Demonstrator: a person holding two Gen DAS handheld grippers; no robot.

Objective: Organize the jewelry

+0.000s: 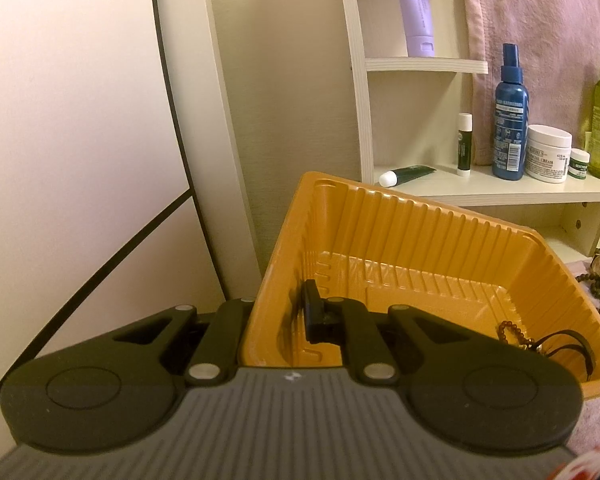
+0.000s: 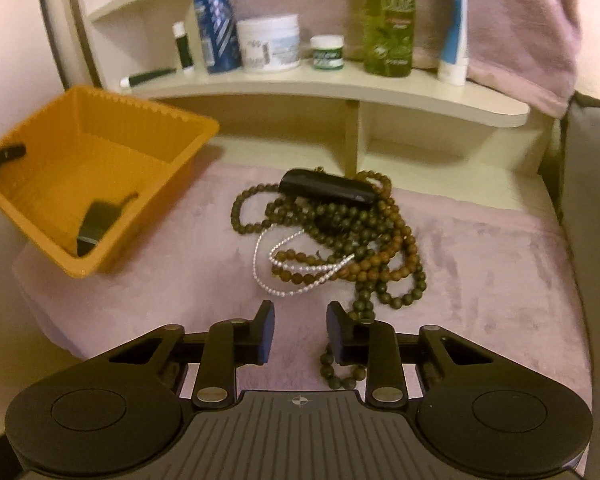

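Left wrist view: the left gripper has its fingers clamped on the left wall of the orange tray, which is tilted and holds a small bracelet. Right wrist view: the right gripper hangs with fingers parted, empty, over the pink mat, just before the bead necklaces heaped mid-mat, the tray at the mat's left edge.

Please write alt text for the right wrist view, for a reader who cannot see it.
The open right tool hovers over a tangled pile of bead necklaces on a pink cloth. To the left, an orange tray is tilted; toiletries fill the shelf behind.
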